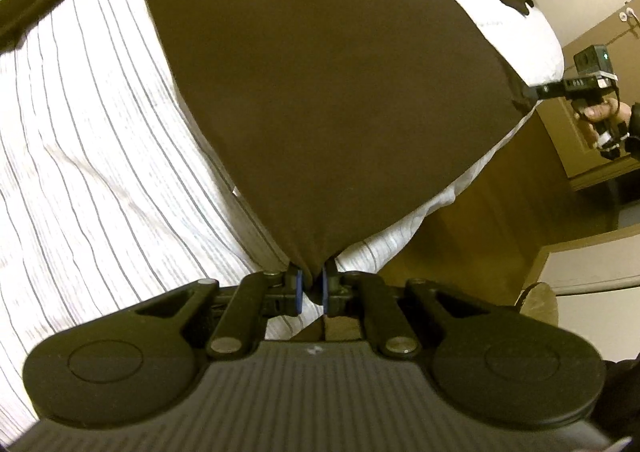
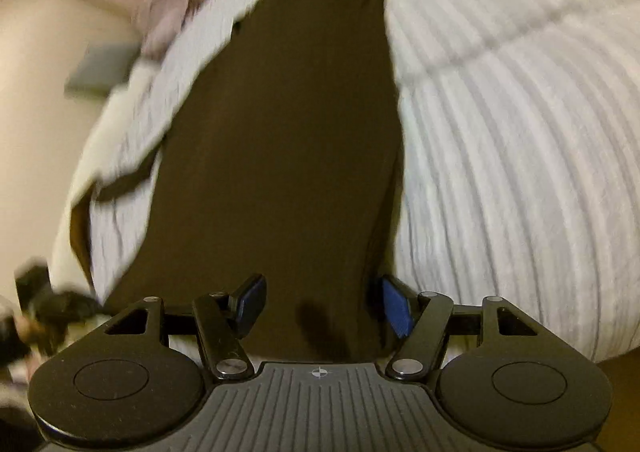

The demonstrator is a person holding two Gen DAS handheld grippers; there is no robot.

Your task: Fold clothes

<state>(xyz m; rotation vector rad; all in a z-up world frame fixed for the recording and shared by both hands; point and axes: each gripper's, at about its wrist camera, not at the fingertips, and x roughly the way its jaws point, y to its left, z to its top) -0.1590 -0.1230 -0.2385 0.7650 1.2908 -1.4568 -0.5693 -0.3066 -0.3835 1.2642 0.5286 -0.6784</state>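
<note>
I am holding my left hand-held gripper (image 1: 311,288) low at the near edge of the bed, its blue-padded fingers (image 1: 298,286) drawn almost together and pinching a corner of the dark brown garment (image 1: 320,92). From that pinched point the cloth is fanning out flat across the striped white bedsheet (image 1: 80,132), with one sleeve running off toward the upper left. At the far right of this view my right hand (image 1: 600,112) is gripping the handle of the right hand-held gripper (image 2: 324,304), whose tip is reaching to the garment's right edge; whether it is touching there is too small to make out. A dark pile at the top right is cut off by the frame and I cannot tell what it is. In the right wrist view, the fingers (image 2: 396,304) of that hand-held gripper are standing wide apart, with a strip of the brown garment (image 2: 288,132) lying between and beyond them, not clamped. This view is blurred, so the sheet's stripes (image 2: 520,132) are smearing and the fabric's edges are hard to trace; the dark shape at the lower left is indistinct.
</note>
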